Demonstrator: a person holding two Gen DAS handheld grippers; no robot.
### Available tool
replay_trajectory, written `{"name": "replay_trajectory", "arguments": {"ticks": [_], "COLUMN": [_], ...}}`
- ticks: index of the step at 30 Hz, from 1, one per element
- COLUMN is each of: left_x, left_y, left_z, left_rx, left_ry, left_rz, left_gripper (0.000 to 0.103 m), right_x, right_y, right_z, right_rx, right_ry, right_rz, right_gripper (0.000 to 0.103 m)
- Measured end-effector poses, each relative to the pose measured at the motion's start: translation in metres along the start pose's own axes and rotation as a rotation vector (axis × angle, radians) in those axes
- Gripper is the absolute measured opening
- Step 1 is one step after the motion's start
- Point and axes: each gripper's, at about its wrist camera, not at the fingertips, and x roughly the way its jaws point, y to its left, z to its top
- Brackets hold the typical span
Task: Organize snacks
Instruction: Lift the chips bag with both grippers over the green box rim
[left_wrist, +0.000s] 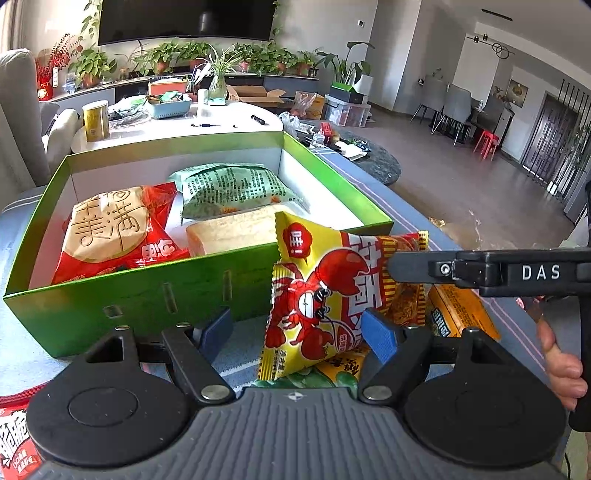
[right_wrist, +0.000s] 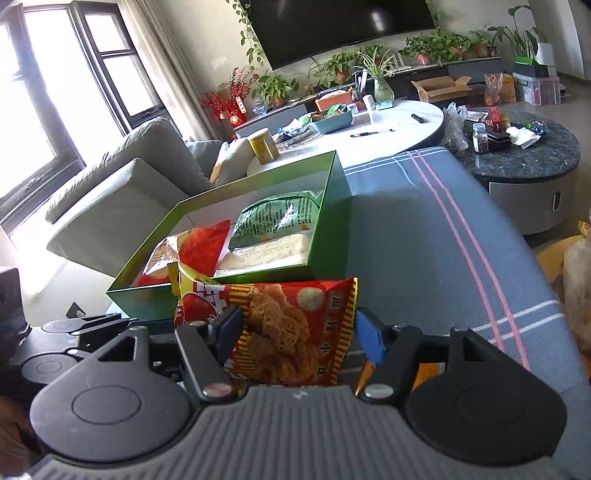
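Nearest your left camera, the left gripper (left_wrist: 297, 325) has its blue pads spread, and the yellow crayfish snack packet (left_wrist: 314, 295) stands between them. The right pad (left_wrist: 380, 334) lies against the packet's edge while the left pad (left_wrist: 216, 328) is apart from it, so nothing there is pinched. The packet's long axis runs roughly upright, leaning back, its top edge resting over the near rim of the green box (left_wrist: 147, 295). Your right gripper (right_wrist: 295, 332) comes in from the side and straddles the same packet, which from that camera shows its red side with the fried-snack picture (right_wrist: 291, 328). The dark left pad (right_wrist: 229, 328) touches the packet and the blue right pad (right_wrist: 369, 339) sits just at its serrated edge. Whether the pads actually press on it, you cannot tell.

Inside the box lie a red packet with a round cracker (left_wrist: 110, 229), a green printed packet (left_wrist: 236, 188) toward the far wall and a pale wrapped cake (left_wrist: 229, 236) near the front wall. These fill most of the floor directly behind the crayfish packet.

An orange packet (left_wrist: 458, 310) and a green-and-yellow one (left_wrist: 332, 376) lie on the blue striped cloth (right_wrist: 424, 221) under and beside the held packet. Another red packet (left_wrist: 14, 432) shows at the lower left corner. Your hand (left_wrist: 561, 365) grips the right tool's handle.
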Motion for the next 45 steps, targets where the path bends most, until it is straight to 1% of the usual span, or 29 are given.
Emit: {"name": "replay_trajectory", "arguments": {"ticks": [5, 9, 11, 13, 14, 17, 21, 25, 31, 39, 42, 45], "left_x": [0.001, 0.006, 0.008, 0.008, 0.008, 0.002, -0.016, -0.032, -0.041, -0.035, -0.026, -0.014], "left_y": [0.002, 0.000, -0.002, -0.003, -0.004, -0.009, -0.013, -0.019, -0.015, 0.010, 0.019, 0.028], "left_z": [0.004, 0.006, 0.005, 0.005, 0.005, 0.004, 0.007, 0.016, 0.038, 0.084, 0.094, 0.097], "left_rx": [-0.010, -0.007, -0.011, -0.021, -0.020, 0.010, 0.009, 0.029, 0.024, -0.034, -0.048, -0.068], "left_ry": [-0.011, -0.011, -0.009, 0.003, 0.005, -0.012, -0.055, -0.107, -0.147, -0.193, -0.194, -0.179], "left_rz": [-0.011, -0.019, -0.035, -0.055, -0.059, -0.031, -0.048, -0.042, -0.017, 0.024, 0.036, 0.041], "left_gripper": [0.074, 0.073, 0.065, 0.055, 0.054, 0.052, 0.052, 0.052, 0.052, 0.052, 0.052, 0.052], "right_x": [0.002, 0.004, 0.008, 0.010, 0.011, 0.007, -0.007, -0.020, -0.020, -0.001, 0.011, 0.022], "right_y": [0.004, 0.002, 0.001, 0.003, 0.004, 0.008, 0.018, 0.025, 0.032, 0.040, 0.042, 0.041], "right_z": [0.000, -0.001, -0.001, -0.002, -0.002, -0.002, 0.000, 0.008, 0.032, 0.075, 0.086, 0.088], "right_rx": [-0.007, 0.002, 0.013, 0.009, 0.009, -0.012, -0.029, -0.031, -0.030, -0.063, -0.078, -0.090], "right_ry": [0.005, 0.019, 0.031, 0.035, 0.039, 0.036, -0.014, -0.068, -0.111, -0.163, -0.159, -0.149], "right_rz": [-0.001, 0.025, 0.030, 0.028, 0.034, 0.058, 0.075, 0.090, 0.108, 0.133, 0.127, 0.117], "right_gripper": [0.077, 0.078, 0.077, 0.077, 0.077, 0.077, 0.077, 0.077, 0.077, 0.077, 0.077, 0.077]}}
